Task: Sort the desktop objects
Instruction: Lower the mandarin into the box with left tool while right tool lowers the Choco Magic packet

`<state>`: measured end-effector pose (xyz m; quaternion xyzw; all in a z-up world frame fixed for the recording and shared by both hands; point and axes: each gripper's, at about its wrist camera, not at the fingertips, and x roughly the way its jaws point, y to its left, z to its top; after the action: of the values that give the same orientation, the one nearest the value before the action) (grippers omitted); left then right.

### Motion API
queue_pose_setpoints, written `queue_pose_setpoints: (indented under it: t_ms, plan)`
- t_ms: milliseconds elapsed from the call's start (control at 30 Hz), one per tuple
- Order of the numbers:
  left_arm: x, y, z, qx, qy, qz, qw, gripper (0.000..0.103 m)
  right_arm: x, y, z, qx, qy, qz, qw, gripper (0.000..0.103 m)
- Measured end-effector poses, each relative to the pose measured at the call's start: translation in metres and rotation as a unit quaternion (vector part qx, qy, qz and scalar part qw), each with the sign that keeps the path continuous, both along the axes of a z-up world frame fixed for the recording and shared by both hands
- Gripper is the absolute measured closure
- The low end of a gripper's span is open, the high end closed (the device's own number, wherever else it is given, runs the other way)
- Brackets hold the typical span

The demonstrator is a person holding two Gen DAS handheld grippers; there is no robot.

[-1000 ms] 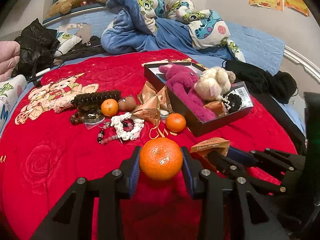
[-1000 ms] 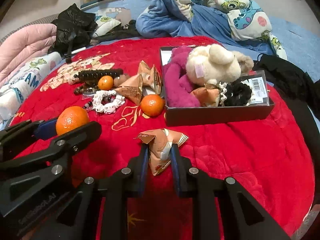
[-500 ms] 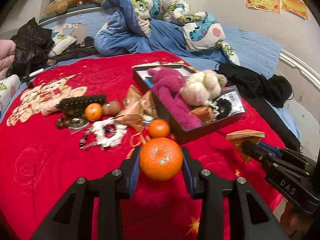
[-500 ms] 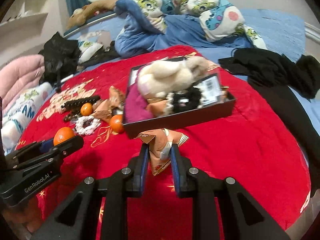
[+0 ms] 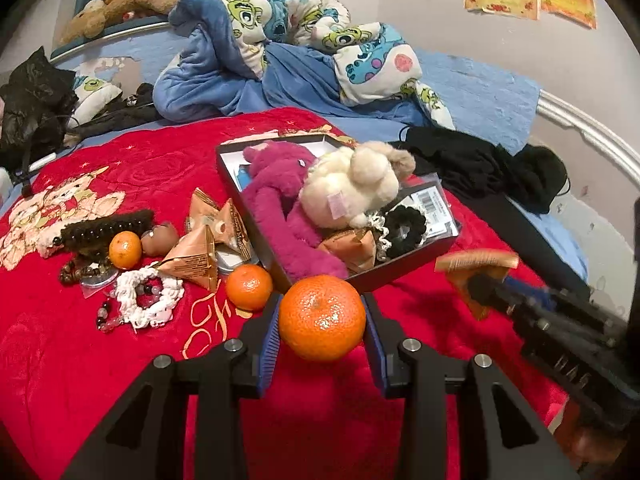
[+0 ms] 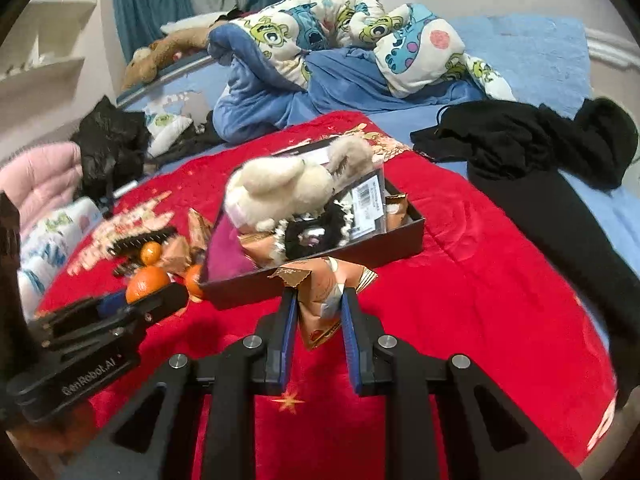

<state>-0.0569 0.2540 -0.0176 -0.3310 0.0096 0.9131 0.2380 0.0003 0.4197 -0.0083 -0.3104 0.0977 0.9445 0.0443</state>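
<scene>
Since half a second ago we have swung both grippers closer to the box (image 5: 404,270), whose near wall now sits just beyond our fingertips. Our left gripper (image 5: 322,318) is clamped on a mandarin (image 5: 322,317), jaws spread to its full width, held above the red blanket (image 5: 80,344). Our right gripper (image 6: 319,312) pinches a packet (image 6: 322,288), jaws nearly closed, at the box's near edge.

Just past the left gripper a second mandarin (image 5: 249,287) lies on the blanket beside the box's near-left corner, with a white scrunchie (image 5: 146,296) left of it. Farther on lie more packets (image 5: 196,260), a third mandarin (image 5: 125,249) and a dark hair clip (image 5: 106,229).

Inside the box we see a pink plush (image 5: 280,216), a cream plush (image 5: 352,188) on it, and a black scrunchie (image 5: 404,224) towards the right wall.

Beyond the blanket's far edge lie a blue quilt (image 5: 280,52) and black clothes (image 5: 480,164).
</scene>
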Motion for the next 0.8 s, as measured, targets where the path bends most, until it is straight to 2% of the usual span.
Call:
queue_pose_setpoints:
  t_ms: [167, 267, 500, 600, 667, 800]
  plan:
    - [-0.012, 0.004, 0.004, 0.021, -0.004, -0.012, 0.9997, 0.064, -0.01, 0.003, 0.004, -0.011, 0.015, 0.008, 1.0, 0.083]
    - [-0.02, 0.009, 0.008, -0.001, 0.014, -0.004, 0.9999, 0.064, -0.019, 0.003, 0.004, -0.016, 0.016, 0.012, 1.0, 0.083]
    - [-0.057, 0.014, 0.011, 0.005, -0.001, 0.001, 1.0, 0.064, -0.052, 0.006, 0.007, -0.038, 0.027, 0.021, 0.999, 0.083]
    - [-0.077, 0.018, 0.009, 0.02, -0.028, -0.011, 0.9994, 0.064, -0.066, 0.007, 0.004, -0.051, 0.023, 0.03, 0.998, 0.083]
    - [-0.088, 0.026, 0.005, 0.001, -0.026, -0.008, 0.9996, 0.064, -0.073, 0.008, 0.002, -0.046, 0.018, 0.026, 0.998, 0.083]
    - [-0.105, 0.037, 0.0, 0.003, -0.03, -0.01, 0.9995, 0.064, -0.095, 0.018, -0.001, -0.06, 0.009, 0.027, 0.998, 0.083]
